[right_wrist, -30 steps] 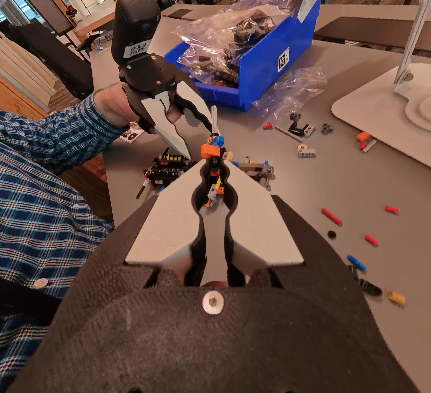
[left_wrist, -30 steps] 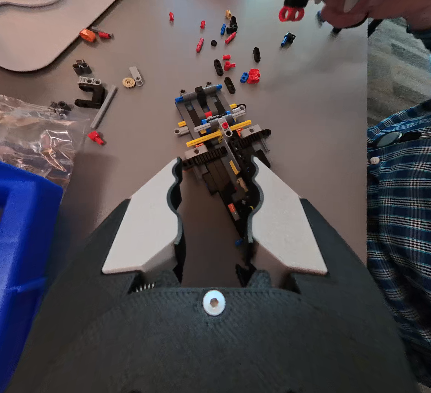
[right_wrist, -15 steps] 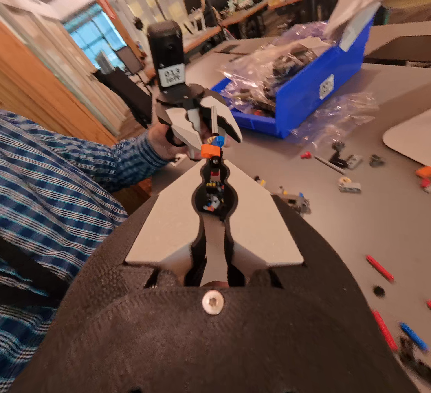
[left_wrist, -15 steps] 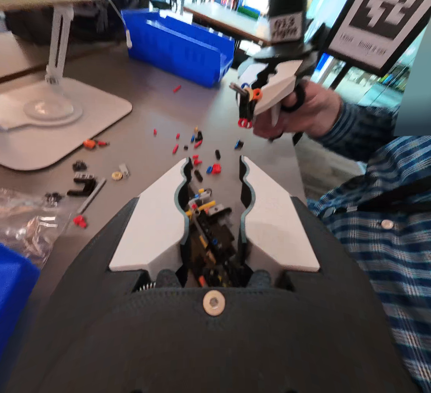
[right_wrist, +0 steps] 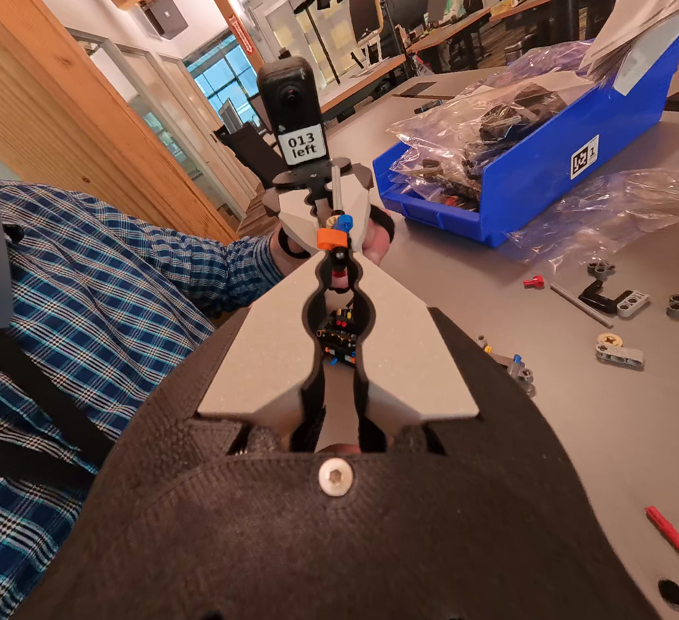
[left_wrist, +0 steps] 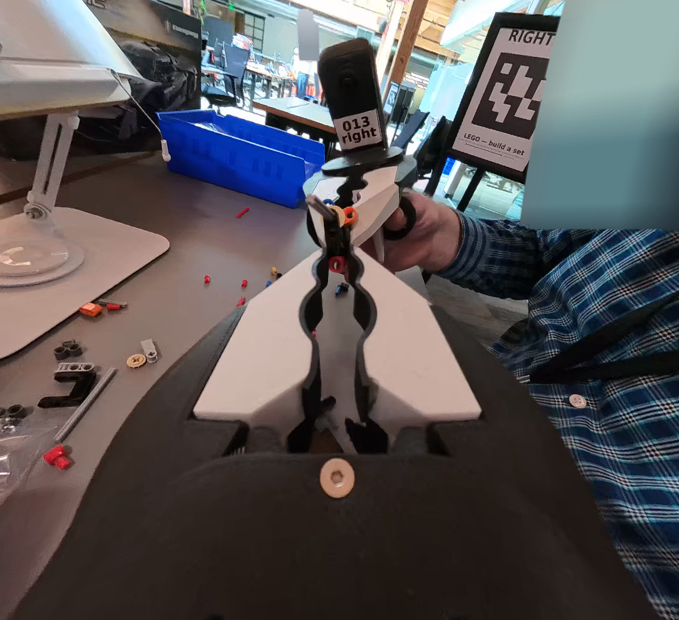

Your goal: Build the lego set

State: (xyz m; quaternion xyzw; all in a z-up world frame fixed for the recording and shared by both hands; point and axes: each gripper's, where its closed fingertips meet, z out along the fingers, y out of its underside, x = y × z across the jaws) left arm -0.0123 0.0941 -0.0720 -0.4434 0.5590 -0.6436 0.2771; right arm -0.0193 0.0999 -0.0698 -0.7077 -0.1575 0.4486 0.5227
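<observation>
Jaws of right gripper (right_wrist: 338, 256) pinch a small lego subassembly (right_wrist: 335, 234). Left gripper (left_wrist: 336, 264) jaws close around its red lower end, above the surface (left_wrist: 176, 234).

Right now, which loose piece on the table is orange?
The small block by the white stand base, beside a red pin. The other loose pieces are red, blue, black, grey or tan.

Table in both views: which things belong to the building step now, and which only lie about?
In use:
left gripper
right gripper
small assembly, apparently gripped by both
half-built car on the table

Lying about:
loose pins
black angled piece
grey rod
blue bin
plastic bags
white stand
</observation>
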